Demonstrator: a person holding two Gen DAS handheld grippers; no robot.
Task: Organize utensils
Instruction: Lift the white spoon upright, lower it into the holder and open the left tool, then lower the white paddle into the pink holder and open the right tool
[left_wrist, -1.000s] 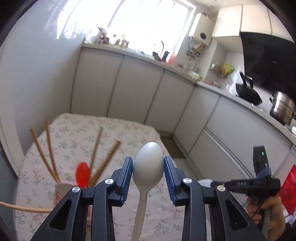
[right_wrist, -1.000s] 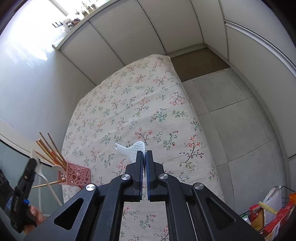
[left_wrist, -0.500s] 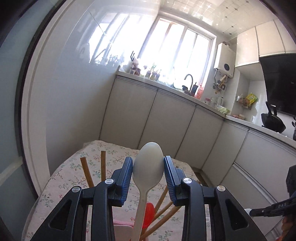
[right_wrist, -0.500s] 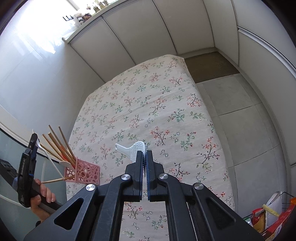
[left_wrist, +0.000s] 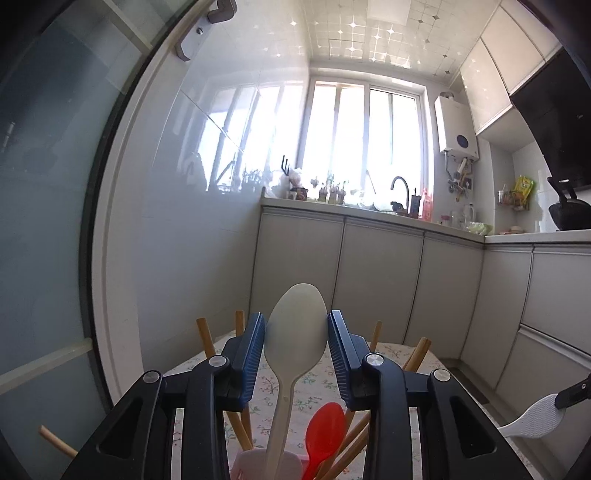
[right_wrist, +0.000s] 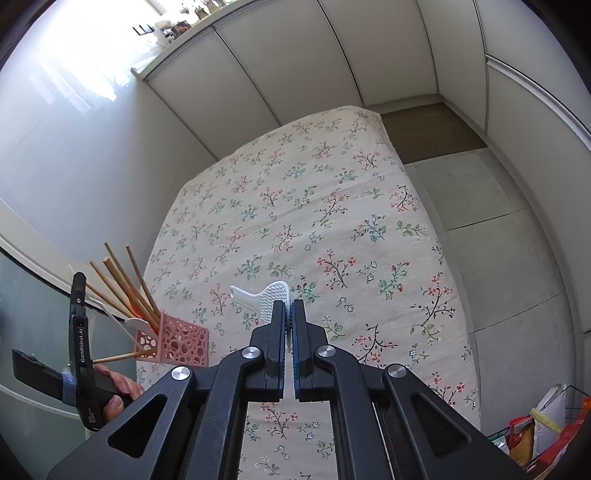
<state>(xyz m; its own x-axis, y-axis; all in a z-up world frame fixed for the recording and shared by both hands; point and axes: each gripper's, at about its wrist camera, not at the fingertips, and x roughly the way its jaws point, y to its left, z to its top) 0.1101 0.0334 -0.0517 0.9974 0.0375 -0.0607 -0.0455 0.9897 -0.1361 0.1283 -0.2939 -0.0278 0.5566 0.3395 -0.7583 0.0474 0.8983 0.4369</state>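
My left gripper (left_wrist: 296, 328) is shut on a white plastic spoon (left_wrist: 295, 332), bowl up, its handle reaching down into the pink perforated holder (left_wrist: 255, 461) directly below. The holder (right_wrist: 177, 341) stands at the table's left edge and holds several wooden chopsticks (right_wrist: 125, 284) and a red spoon (left_wrist: 325, 428). My right gripper (right_wrist: 288, 306) is shut on a white rice paddle (right_wrist: 264, 295), held above the floral tablecloth (right_wrist: 332, 221). The paddle also shows at the right of the left wrist view (left_wrist: 532, 421).
A white wall and glass door (left_wrist: 55, 258) stand close on the holder's left. Grey kitchen cabinets (left_wrist: 369, 280) run behind the table. Tiled floor (right_wrist: 498, 240) lies to the right, with bags (right_wrist: 543, 432) at the lower right.
My left gripper has tilted upward and moved over the holder with the white spoon, whose handle now drops into it. The right gripper has held the paddle nearly still.
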